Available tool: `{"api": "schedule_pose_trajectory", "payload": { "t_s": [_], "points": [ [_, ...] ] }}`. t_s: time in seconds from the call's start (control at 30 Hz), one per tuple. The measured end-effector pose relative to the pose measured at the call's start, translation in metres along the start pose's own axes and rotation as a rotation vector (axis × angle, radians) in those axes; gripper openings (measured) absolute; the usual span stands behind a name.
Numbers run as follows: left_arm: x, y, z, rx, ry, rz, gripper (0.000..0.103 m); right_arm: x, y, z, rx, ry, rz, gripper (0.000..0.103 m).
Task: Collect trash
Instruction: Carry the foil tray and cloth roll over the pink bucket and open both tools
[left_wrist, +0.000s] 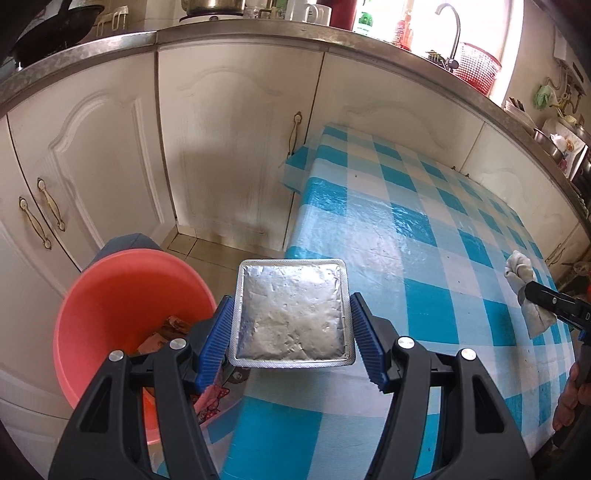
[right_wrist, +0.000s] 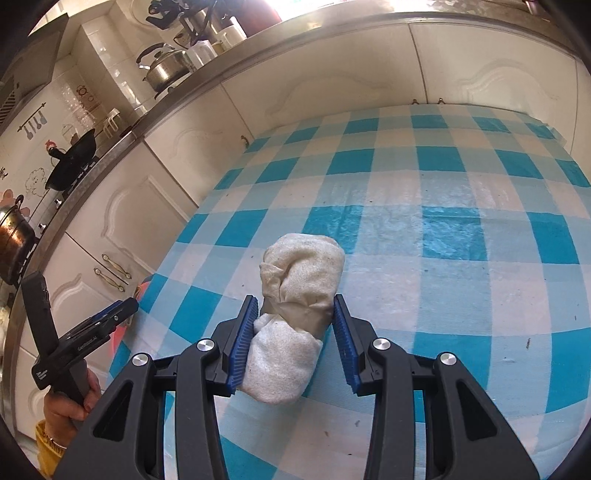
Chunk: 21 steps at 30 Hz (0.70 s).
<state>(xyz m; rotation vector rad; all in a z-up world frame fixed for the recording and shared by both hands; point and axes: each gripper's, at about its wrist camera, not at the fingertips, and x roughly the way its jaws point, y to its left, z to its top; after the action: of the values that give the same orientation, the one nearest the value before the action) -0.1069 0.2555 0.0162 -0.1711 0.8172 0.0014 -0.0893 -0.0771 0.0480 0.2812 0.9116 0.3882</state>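
In the left wrist view, the left gripper (left_wrist: 293, 328) holds a square foil pack (left_wrist: 291, 314) between its two blue ribbed pads (left_wrist: 218, 332). The pads press on the pack's left and right edges. The pack is shiny silver, flat, with a crinkled middle and a thin rim. It hangs over the near left corner of the table (left_wrist: 424, 229), which wears a blue and white checked plastic cloth. Left of the pack stands a round pink bucket (left_wrist: 110, 295) on the floor. Some scraps lie in it, but the gripper hides most of them and they are hard to make out. At the far right edge, the right gripper (left_wrist: 532, 295) pinches a white cloth bundle (left_wrist: 524, 280); only its tip shows.

In the right wrist view, the right gripper (right_wrist: 293, 339) is squeezed narrow on the cloth bundle (right_wrist: 295, 302). The bundle is soft, fuzzy and rolled up, with a tan band around its middle. Its far end pokes out past the pads above the checked table (right_wrist: 461, 229). At the left edge, a hand (right_wrist: 70, 402) holds the left gripper (right_wrist: 118, 312), and the foil pack is hidden there.
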Motion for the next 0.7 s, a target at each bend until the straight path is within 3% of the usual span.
{"api": "schedule_pose_trajectory", "payload": {
  "t_s": [0.7],
  "points": [
    [-0.012, 0.079, -0.013, -0.126, -0.004, 0.093, 0.064, 0.051, 0.149, 0.004, -0.252, 0.137, 0.193, 0.043]
  ]
}}
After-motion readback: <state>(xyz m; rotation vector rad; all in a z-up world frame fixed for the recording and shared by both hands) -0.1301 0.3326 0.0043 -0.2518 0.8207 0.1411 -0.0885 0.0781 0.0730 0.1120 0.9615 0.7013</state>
